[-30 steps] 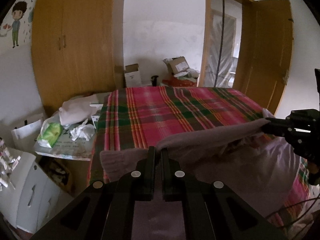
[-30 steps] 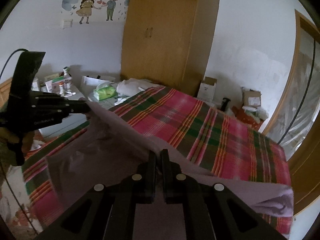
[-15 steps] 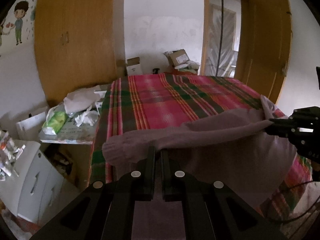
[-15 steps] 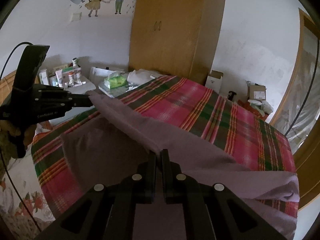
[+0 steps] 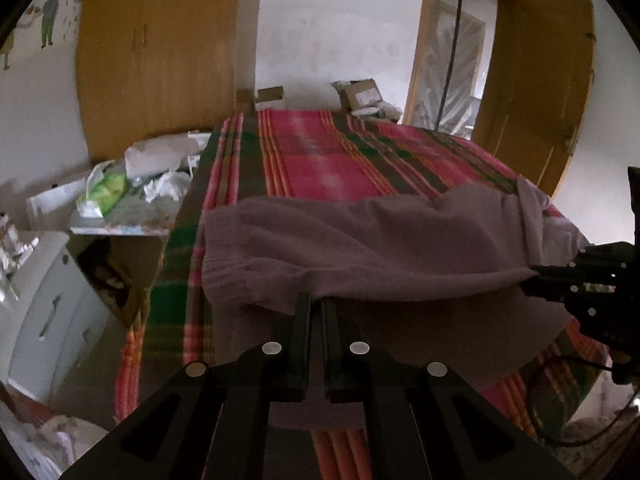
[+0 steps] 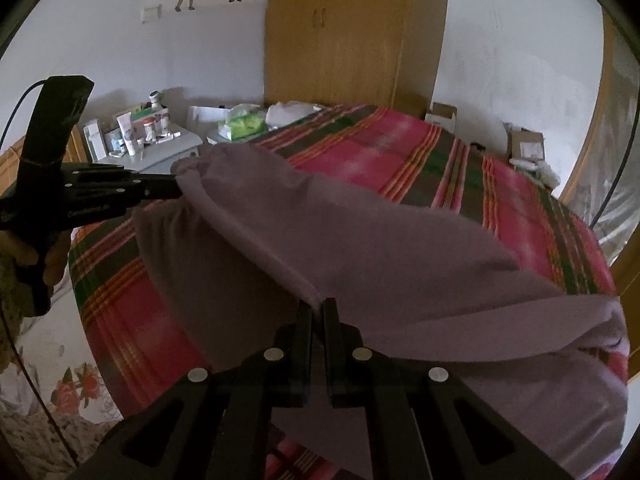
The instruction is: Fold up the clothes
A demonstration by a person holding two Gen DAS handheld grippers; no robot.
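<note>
Since a second ago the mauve garment [image 5: 380,240] has been carried forward and lowered over the plaid bed [image 5: 328,160]. The left gripper [image 5: 316,300] is clamped on its near edge, the right gripper [image 6: 318,306] likewise pinching the fold; beyond stand a cluttered bedside worktop [image 5: 120,220] and a wooden wardrobe [image 6: 352,32].

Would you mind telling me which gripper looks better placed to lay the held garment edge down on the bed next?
Neither clearly: the left gripper and right gripper both have jaws shut on the mauve garment, its folded edge stretched between them above the plaid bedspread.
</note>
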